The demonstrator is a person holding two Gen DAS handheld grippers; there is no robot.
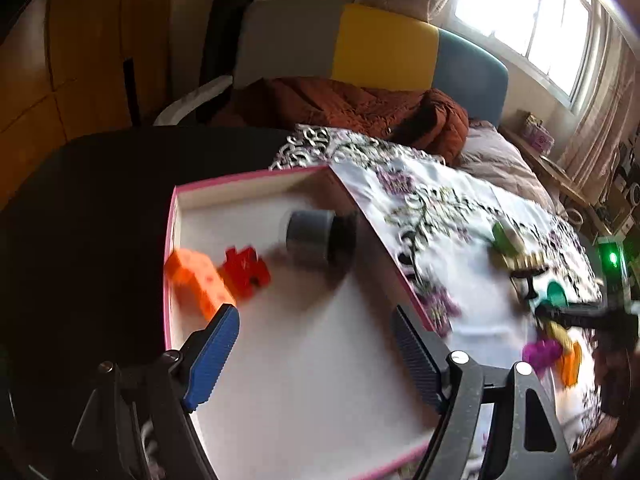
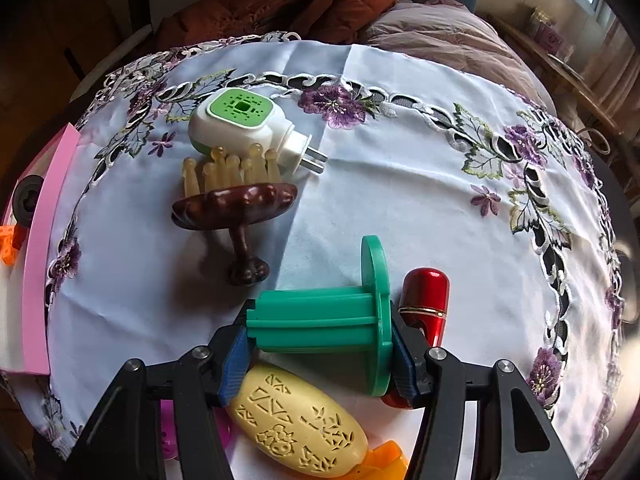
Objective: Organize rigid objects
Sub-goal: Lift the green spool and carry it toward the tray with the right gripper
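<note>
My right gripper (image 2: 320, 330) is shut on a green plastic spool (image 2: 328, 320), held sideways just above the embroidered cloth (image 2: 400, 184). Beside it lie a red capsule-shaped case (image 2: 426, 296), a yellow carved oval (image 2: 298, 412), a brown wooden massager (image 2: 236, 208) and a white and green plug-in device (image 2: 240, 124). My left gripper (image 1: 316, 348) is open and empty over a pink-edged box (image 1: 248, 178). In the box lie an orange block (image 1: 198, 280), a red piece (image 1: 246, 268) and a grey and black cylinder (image 1: 320, 238).
The box stands on the left of the cloth; its pink wall (image 2: 40, 248) shows in the right wrist view. A purple piece (image 1: 542, 354) and an orange piece (image 2: 384, 462) lie near the right gripper. A rust quilt (image 1: 344, 108) and pillows lie behind.
</note>
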